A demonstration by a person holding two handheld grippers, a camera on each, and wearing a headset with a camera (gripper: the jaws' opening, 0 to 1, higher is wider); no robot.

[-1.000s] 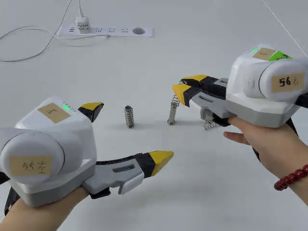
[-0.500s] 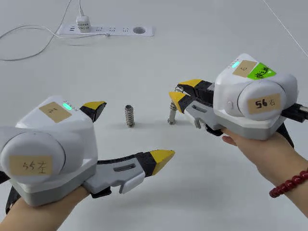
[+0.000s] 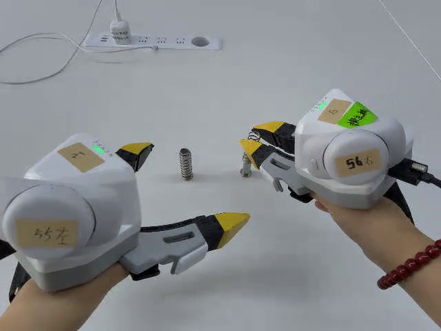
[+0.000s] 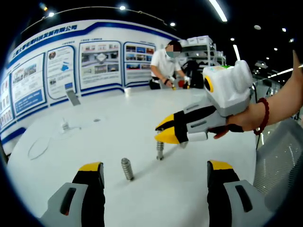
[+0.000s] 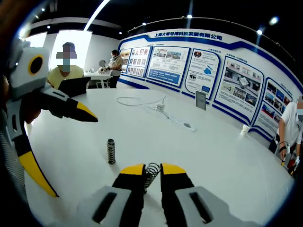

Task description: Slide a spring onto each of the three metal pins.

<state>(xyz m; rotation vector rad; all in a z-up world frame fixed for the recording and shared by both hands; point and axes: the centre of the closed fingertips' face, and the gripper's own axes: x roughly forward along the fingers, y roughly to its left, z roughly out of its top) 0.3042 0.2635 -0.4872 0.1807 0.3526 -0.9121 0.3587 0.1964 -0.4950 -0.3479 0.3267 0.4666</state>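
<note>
**Head view:** The right gripper (image 3: 248,135) holds its fingers nearly together directly above the bare pin (image 3: 246,166), which stands upright on the surface (image 3: 227,83). The left gripper (image 3: 199,181), fingers spread wide and holding nothing, is farther from that pin.

**Left gripper view:** Two pins are counted, the bare pin and beside it the sprung pin (image 4: 126,169).

**Right gripper view:** The fingers pinch one spring (image 5: 151,171). The coming move likely runs straight down the pin's axis.
</note>
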